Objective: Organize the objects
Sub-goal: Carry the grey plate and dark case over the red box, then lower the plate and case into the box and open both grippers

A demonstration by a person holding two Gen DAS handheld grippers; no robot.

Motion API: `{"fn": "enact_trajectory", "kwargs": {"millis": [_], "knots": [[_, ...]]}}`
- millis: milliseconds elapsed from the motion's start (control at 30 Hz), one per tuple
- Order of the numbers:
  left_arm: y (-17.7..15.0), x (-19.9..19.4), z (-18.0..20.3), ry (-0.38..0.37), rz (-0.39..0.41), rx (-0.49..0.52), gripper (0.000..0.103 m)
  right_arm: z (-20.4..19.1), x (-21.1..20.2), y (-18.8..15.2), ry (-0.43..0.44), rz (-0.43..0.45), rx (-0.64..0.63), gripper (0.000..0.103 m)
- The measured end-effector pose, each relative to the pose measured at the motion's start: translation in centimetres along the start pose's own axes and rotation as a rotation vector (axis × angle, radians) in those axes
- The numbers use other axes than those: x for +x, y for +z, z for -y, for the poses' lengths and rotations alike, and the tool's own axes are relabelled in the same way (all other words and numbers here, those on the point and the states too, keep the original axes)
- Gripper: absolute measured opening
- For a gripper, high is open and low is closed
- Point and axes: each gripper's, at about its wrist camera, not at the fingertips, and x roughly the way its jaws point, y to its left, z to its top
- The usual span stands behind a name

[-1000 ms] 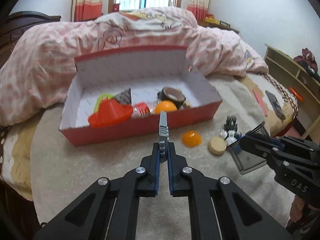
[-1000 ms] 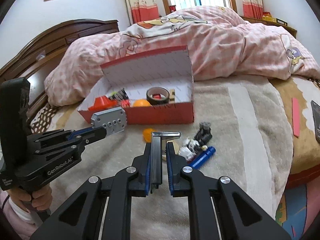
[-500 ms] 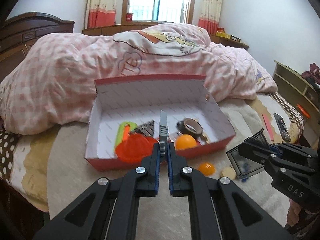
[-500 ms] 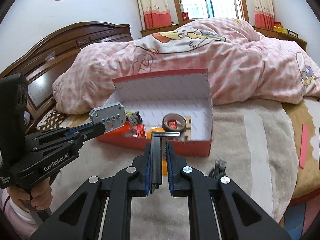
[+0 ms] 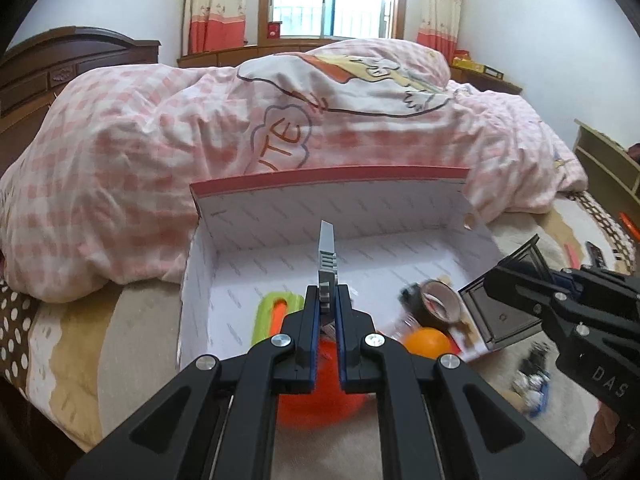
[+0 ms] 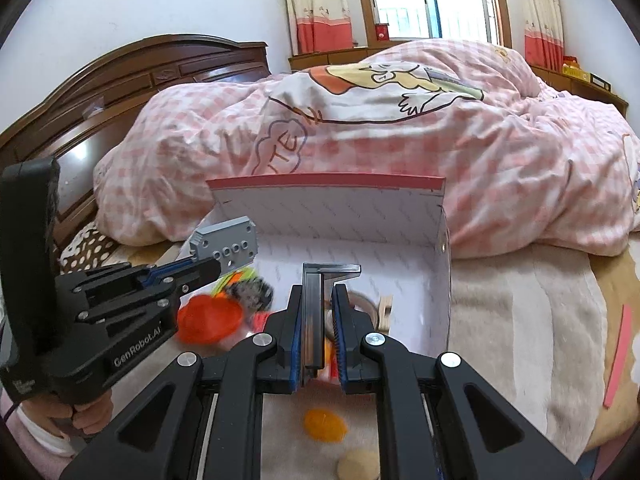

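Note:
My left gripper is shut on a flat grey plate with holes, held edge-on over the open red box; it also shows in the right wrist view. My right gripper is shut on a dark clear square case, held over the box's near right part; the case also shows in the left wrist view. Inside the box lie an orange cone, a green tool, a tape roll and an orange ball.
The box sits on a bed against a pink checked duvet. An orange half-shell and a tan disc lie on the blanket before the box. Small toys lie to its right. A pink strip lies far right.
Both grippers have moved forward and up with their loads, from above the blanket before the box to over the box's inside.

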Motion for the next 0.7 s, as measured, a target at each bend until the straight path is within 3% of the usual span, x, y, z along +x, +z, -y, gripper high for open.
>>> {"fn": "enact_trajectory", "kwargs": {"millis": [400,467,500,567,633,700], "knots": [[0.6,4.5,-1.0,0.074,-0.053,-0.016,0.006,1.4,5.4,1.8,-0.002,-0.057,0.023,0.014],[0.6,4.8,-1.0,0.074,-0.07,-0.012,0.016,1.7,5.9,1.8,-0.004,-0.067,0.029,0.02],[0.6,4.9,-1.0,0.073,-0.077,-0.013,0.021,1.8,6.0,1.7,-0.013,-0.068,0.032,0.029],[0.5,4.8,-0.9,0.076,-0.074,-0.015,0.042,1.9,6.3,1.7,-0.032,-0.074,0.039,0.038],[0.4,4.4,-0.8,0.082,-0.051,-0.012,0.049,2.0,6.3,1.7,-0.036,-0.076,0.044,0.044],[0.4,4.1,-0.5,0.083,-0.045,0.0,0.05,2.0,6.0,1.6,-0.033,-0.071,0.044,0.046]]}}
